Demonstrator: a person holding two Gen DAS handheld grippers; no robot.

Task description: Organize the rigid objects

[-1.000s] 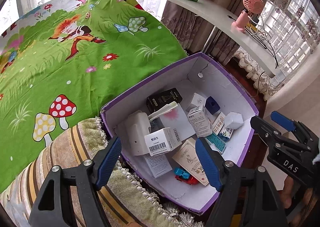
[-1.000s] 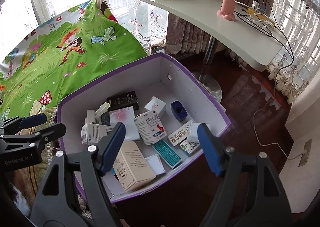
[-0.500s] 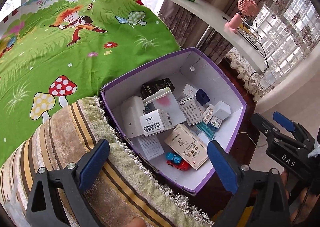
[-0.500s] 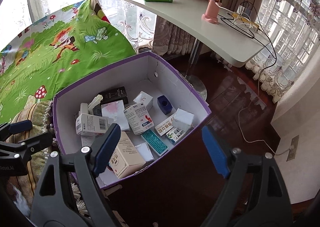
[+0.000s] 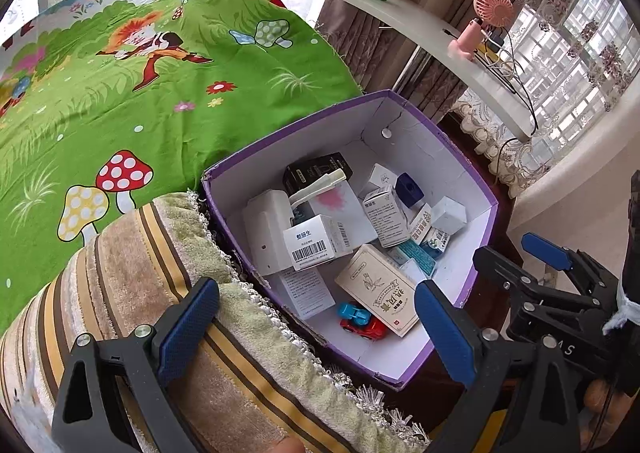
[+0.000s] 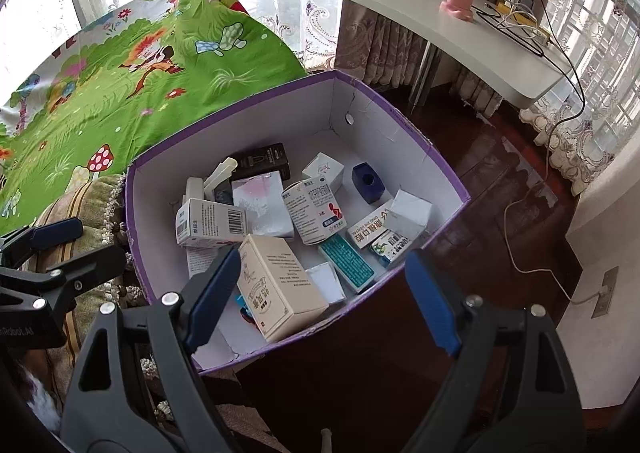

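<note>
Left wrist view: the left gripper (image 5: 316, 317) hangs released, jaws wide and empty, above the near corner of the purple box (image 5: 472, 169), which stands beside a striped cushion (image 5: 132, 277) and a green cartoon sheet (image 5: 120, 101). The box holds a jumble of small cartons; a barcoded white carton (image 5: 316, 243) lies on top, a beige carton (image 5: 380, 293) leans beside a red toy car (image 5: 364, 327). The right gripper (image 5: 516, 257) shows at the right edge.

Right wrist view: the right gripper (image 6: 316, 293) is released too, nothing between its pads, above the beige carton (image 6: 280, 285) at the box's near wall. These cartons look light, stiff and thin-walled, so probably easy to crush; a gentle pinch across the narrow faces seems best. The navy block (image 6: 368, 183) looks solid.
</note>
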